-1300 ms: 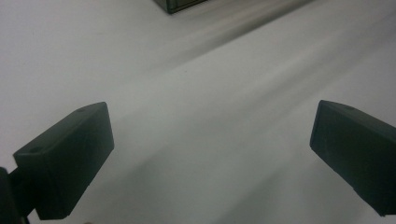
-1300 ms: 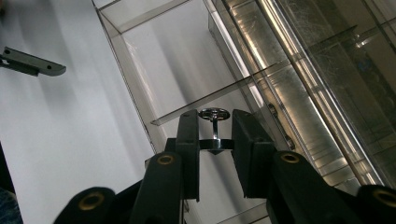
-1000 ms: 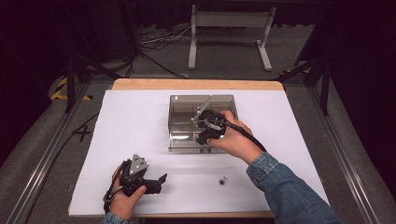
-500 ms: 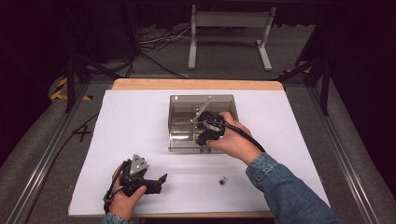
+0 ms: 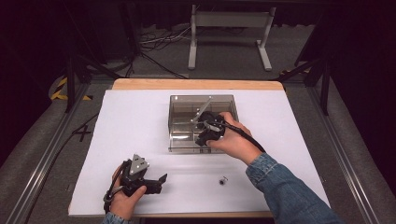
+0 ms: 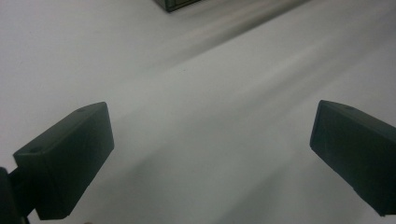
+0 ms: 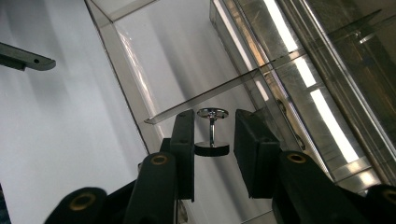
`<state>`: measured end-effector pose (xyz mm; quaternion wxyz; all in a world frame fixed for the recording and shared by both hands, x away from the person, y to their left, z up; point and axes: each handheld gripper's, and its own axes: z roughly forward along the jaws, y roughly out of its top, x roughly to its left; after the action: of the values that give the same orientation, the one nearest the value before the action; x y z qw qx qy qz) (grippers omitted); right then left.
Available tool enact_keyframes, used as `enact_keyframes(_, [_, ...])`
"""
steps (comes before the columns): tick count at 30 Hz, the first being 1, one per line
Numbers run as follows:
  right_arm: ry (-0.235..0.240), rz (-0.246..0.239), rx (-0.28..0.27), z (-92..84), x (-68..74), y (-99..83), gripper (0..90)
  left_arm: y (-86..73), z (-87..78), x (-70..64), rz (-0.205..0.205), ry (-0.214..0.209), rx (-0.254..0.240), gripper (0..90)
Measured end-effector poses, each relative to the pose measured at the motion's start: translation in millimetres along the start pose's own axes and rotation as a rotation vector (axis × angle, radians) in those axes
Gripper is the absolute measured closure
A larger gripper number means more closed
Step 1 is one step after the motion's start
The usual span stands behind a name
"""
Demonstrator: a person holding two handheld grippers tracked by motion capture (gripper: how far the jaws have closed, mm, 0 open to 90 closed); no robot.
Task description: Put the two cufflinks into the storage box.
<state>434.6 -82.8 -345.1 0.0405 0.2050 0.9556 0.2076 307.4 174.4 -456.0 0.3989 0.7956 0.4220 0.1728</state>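
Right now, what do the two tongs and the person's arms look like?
Both tongs are black with blocky, flat-faced jaws. The left tongs carry a grey three-cornered plate on top. A black cable trails from the right tongs, whose arms show brass-coloured rivets. The right arm wears a blue denim sleeve.

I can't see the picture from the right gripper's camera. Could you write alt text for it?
Two black jaws of the right gripper rise from the bottom, a small shiny metal stud with a round head and dark disc base between them; whether they touch it is unclear. Behind stands a clear plastic box with thin dividers on a white table.
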Motion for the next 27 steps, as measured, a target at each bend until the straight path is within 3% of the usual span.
enact_keyframes(10, [-0.004,-0.007,-0.045,-9.2,-1.2,-2.2,69.1,0.0,0.0,0.1,0.003,-0.001,0.002,0.3])
enact_keyframes(27, [0.016,-0.025,-0.130,-42.6,7.2,-13.1,66.7,0.3,-0.6,0.6,0.006,0.002,0.004,0.3])
